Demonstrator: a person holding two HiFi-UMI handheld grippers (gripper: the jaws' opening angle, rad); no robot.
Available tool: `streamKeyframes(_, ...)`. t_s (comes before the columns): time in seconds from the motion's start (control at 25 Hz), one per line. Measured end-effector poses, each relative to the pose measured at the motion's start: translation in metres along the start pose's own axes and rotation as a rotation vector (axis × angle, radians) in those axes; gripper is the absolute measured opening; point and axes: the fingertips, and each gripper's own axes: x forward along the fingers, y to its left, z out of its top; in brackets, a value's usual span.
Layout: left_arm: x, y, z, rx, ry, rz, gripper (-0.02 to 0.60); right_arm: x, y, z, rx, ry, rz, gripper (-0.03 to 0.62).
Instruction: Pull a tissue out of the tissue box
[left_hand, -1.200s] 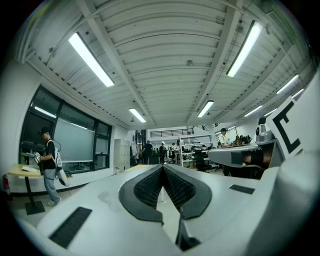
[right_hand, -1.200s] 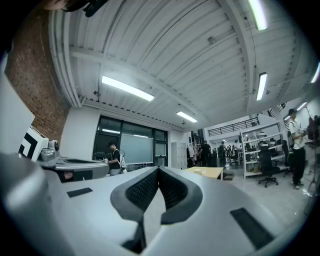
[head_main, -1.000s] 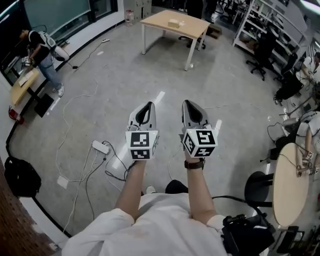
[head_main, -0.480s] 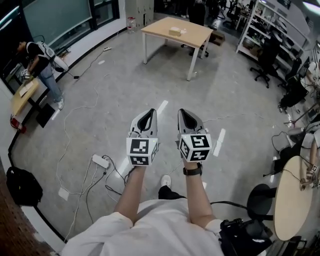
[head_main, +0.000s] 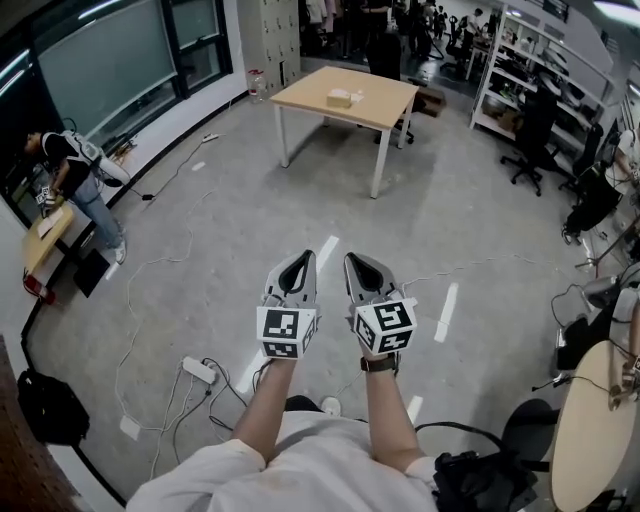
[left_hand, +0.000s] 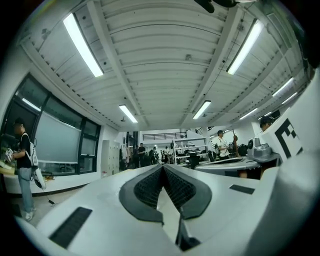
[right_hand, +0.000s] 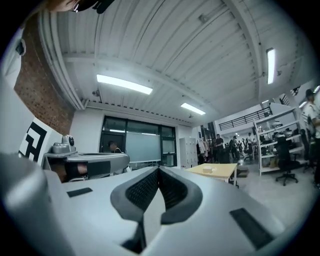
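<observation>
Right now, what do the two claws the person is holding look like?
The left claw and right claw are pale grey, pointed shells with black ribbed pads inside. Each carries a white cube printed with black square markers. The person wears a white short-sleeved top and a dark watch on the right wrist.

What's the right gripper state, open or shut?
Shut. In its own view the right gripper has its jaws meeting at the tips, with nothing between them.
</observation>
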Motion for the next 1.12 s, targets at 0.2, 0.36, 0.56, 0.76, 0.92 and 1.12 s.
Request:
streamKeyframes(0.2,0.038,0.004,-0.023,-0.007,0.076,-0.019,-0.008,0.022,-0.038,-0.005,0.016,0.014,-0.047,0.002)
streamKeyframes(0.36,0.069,0.020,-0.038,0.021,0.092,-0.001,-0.008,0.050,-0.067,-0.014,0.024,0.019,-0.075,0.002)
streamKeyframes(0.56,0.130,0.060,-0.056,0.008,0.103,-0.004,-0.008,0.114,-0.094,-0.024,-0.007,0.053,-0.086,0.002)
streamKeyframes(0.76,0.206,0.113,-0.051,-0.020,0.059,-0.013,-0.008,0.199,-0.111,-0.017,-0.033,0.065,-0.031,0.002)
streamKeyframes(0.92,0.264,0.161,-0.037,-0.025,0.016,-0.033,-0.008,0.269,-0.126,0.000,-0.064,0.039,-0.041,0.002)
streamKeyframes(1.12,0.328,0.207,-0.036,-0.020,0.003,-0.081,-0.008,0.344,-0.155,0.016,-0.088,0.003,-0.068,0.002)
